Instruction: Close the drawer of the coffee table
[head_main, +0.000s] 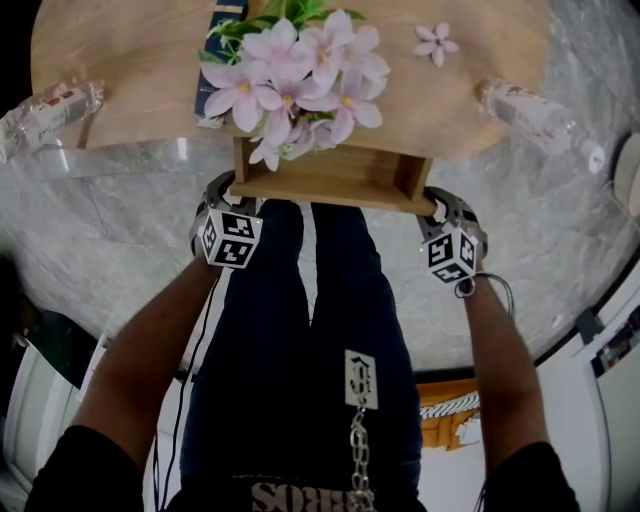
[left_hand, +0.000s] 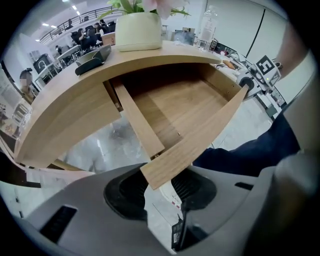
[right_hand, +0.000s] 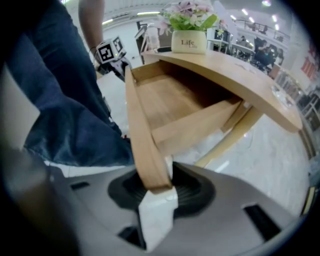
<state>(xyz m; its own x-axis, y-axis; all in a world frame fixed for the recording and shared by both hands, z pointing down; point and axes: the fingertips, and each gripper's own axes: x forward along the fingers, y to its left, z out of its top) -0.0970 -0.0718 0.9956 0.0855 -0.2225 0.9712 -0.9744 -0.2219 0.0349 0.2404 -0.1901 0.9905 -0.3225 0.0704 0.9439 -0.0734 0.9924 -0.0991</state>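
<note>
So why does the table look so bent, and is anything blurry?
Left gripper view: wide lens bows the tabletop into an arc, corners dark. Right gripper view: the drawer front near the lens is soft. Head view: floor curves, flowers sharp.

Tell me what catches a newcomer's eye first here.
The bunch of pink flowers at the near edge of the wooden coffee table stands out first, right above the open drawer. Next come the left gripper and the right gripper, each clamped on one end of the drawer front, with the person's dark trousers below.
</note>
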